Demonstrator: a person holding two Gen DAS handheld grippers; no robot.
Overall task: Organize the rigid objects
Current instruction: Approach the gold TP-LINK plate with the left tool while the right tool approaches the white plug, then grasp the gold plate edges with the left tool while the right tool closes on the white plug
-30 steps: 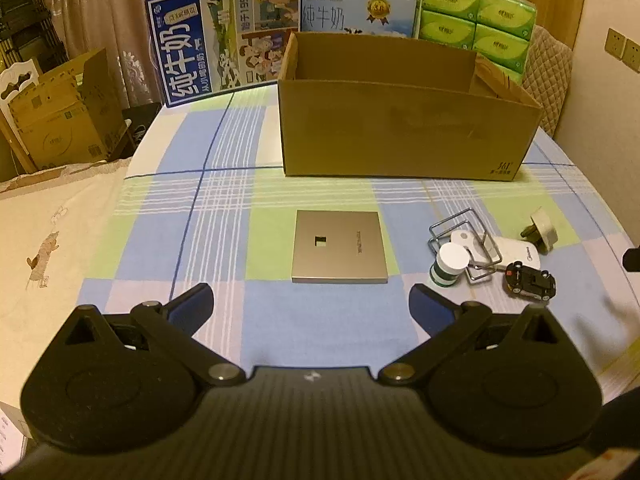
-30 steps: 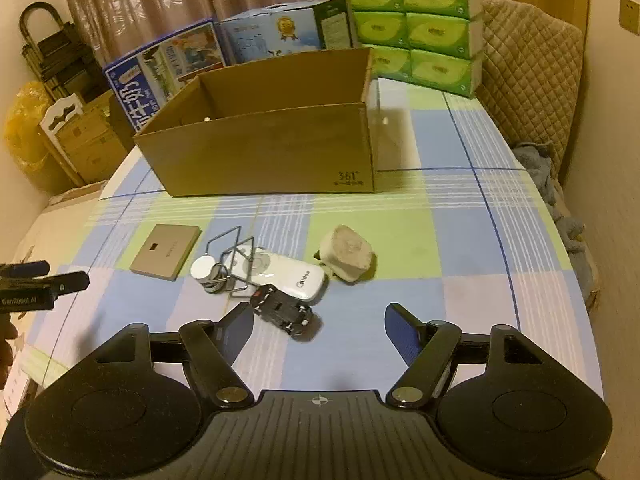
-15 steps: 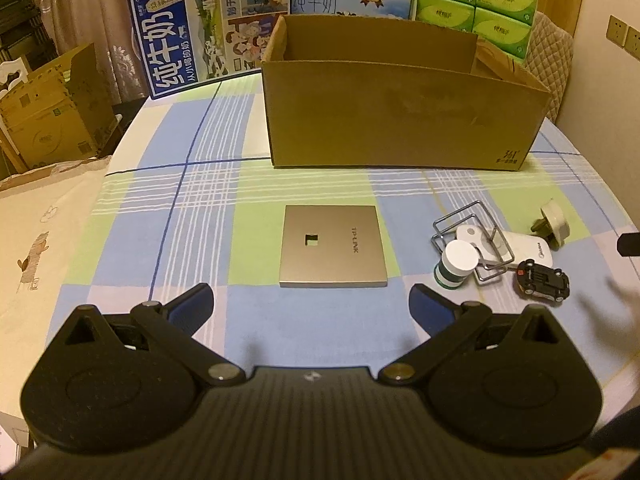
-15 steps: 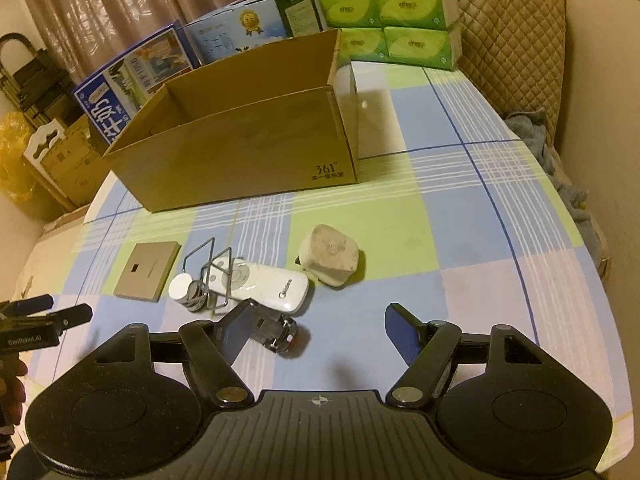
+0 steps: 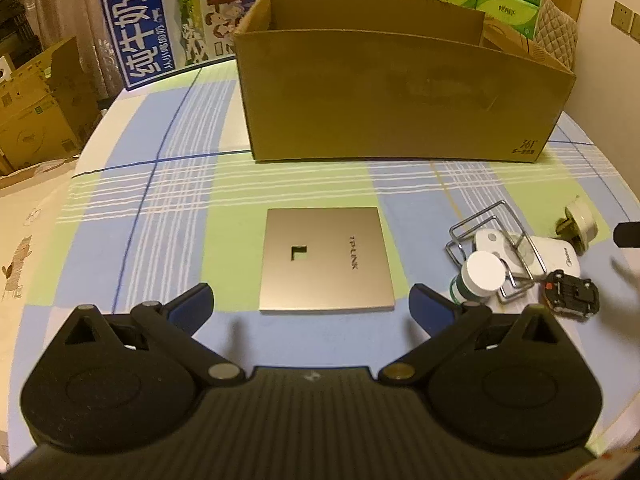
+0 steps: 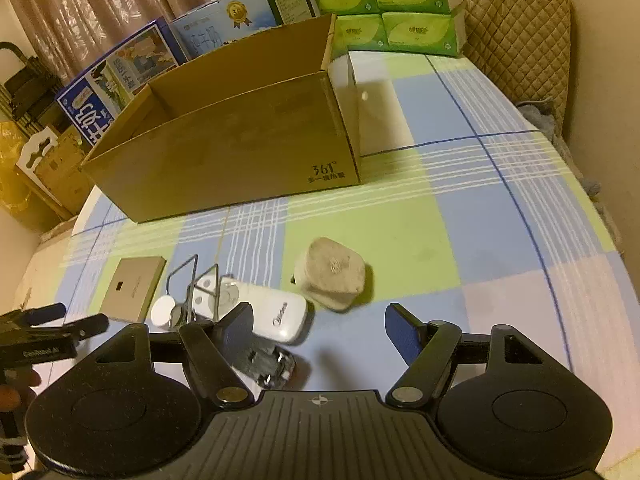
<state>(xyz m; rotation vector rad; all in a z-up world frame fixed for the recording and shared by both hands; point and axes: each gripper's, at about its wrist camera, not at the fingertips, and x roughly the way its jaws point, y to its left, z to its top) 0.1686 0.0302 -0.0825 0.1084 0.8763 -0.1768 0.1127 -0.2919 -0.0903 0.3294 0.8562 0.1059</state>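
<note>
Grippers are closing in on the clutter near the table's front edge: both views now sit lower and nearer than a second ago. Left gripper [image 5: 310,306], jaws apart and empty, is lining up on the gold panel [image 5: 325,258]; right gripper [image 6: 318,326], jaws also apart and empty, is hovering by the toy car [image 6: 268,366], white remote [image 6: 264,312] and plug adapter [image 6: 330,274]. Nothing is lifted yet. Behind them the cardboard box [image 6: 240,156] is standing open; what shows of its inside looks empty.
</note>
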